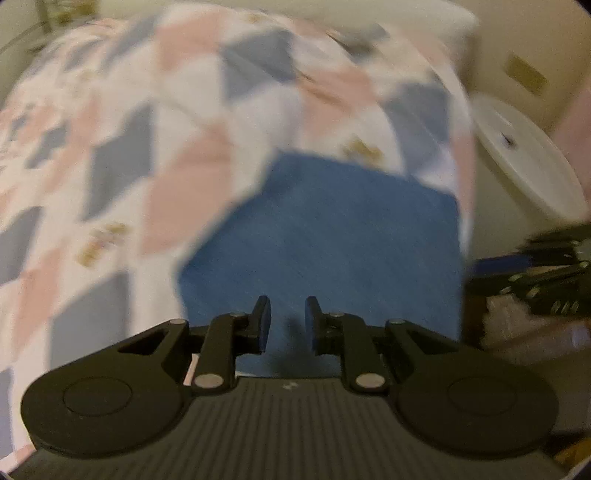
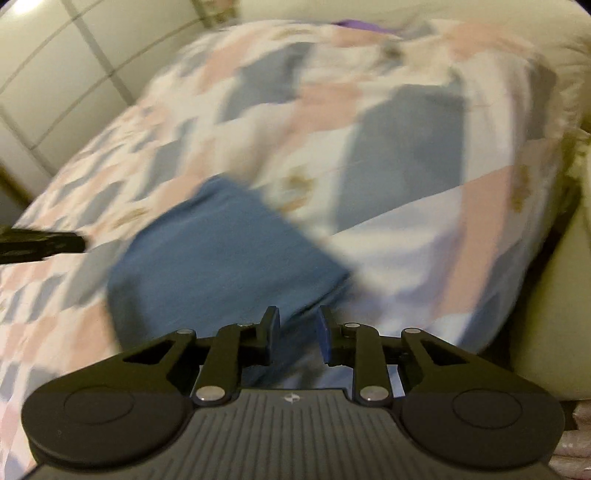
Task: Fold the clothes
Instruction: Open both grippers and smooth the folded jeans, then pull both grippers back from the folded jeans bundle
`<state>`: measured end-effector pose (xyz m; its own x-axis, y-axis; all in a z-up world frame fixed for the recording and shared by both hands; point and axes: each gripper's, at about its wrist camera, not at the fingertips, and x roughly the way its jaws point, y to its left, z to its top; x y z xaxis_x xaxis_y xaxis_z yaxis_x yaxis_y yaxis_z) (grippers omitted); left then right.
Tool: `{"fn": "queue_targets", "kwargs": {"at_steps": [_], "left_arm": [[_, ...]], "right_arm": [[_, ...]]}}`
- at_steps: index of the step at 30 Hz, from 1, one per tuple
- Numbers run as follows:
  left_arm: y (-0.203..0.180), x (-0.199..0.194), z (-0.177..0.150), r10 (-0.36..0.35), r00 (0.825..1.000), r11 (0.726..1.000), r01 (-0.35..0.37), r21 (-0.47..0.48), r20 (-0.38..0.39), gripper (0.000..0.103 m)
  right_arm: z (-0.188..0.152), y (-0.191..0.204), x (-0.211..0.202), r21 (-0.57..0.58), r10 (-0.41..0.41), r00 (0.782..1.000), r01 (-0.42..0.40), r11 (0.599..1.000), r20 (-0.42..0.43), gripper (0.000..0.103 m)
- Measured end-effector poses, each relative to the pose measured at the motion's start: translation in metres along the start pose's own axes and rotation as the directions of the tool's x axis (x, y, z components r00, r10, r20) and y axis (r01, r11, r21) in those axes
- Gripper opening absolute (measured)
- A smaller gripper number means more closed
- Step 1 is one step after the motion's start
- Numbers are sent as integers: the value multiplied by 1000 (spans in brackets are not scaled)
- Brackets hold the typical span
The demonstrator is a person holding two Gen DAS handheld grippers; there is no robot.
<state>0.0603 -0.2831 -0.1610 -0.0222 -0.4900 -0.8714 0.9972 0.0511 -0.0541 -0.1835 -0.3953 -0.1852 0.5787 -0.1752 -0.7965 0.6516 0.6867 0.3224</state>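
Note:
A blue cloth, folded into a flat rectangle, lies on a bedspread patterned in pink, grey and white. My left gripper hovers over the cloth's near edge, its jaws a narrow gap apart with nothing between them. In the right wrist view the same blue cloth lies left of centre. My right gripper is over its near right corner, jaws narrowly apart, with fabric showing below the gap and no pinch visible. Each view catches the other gripper at its edge. Both views are blurred by motion.
A white round object stands beside the bed at the right. A tiled wall runs behind the bed on the left. A cream cushion sits at the bedspread's right edge, and something purple lies at the far end.

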Motion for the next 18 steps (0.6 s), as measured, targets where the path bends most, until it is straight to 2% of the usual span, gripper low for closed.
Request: {"fn": "queue_targets", "kwargs": {"at_steps": [3,5,7,10,12,15,18], "left_arm": [[-13,32,-15,-16,997,1000,16,-3,-69,15],[-16,56,-22,11,991,1000,-12,-7,-130,16],[-21,60,-24,38,990,999,-37,12,-138,15],[-19,46,-24,38,992,999,-39,-5,-116,16],[-16,40,-25,47,994,999,-50,-20,-100,16],[-14,57,-27,80,989,997,-80,2,-126,20],[-16,61,-25,102,985,995,-98,34,-142,20]], "right_arm": [[-26,42,12,-131,46,998,-50,990,-38,28],[-43,60,31,-215,12,997,-29,976,-81,28],[-60,66,58,-269,-54,990,17,963,-133,28],[-65,66,61,-205,-59,990,31,978,-131,29],[-65,69,47,-158,-50,994,34,987,-97,30],[-71,75,31,-92,-20,998,15,996,-54,30],[-78,78,54,-61,-54,992,47,997,-113,30]]}}
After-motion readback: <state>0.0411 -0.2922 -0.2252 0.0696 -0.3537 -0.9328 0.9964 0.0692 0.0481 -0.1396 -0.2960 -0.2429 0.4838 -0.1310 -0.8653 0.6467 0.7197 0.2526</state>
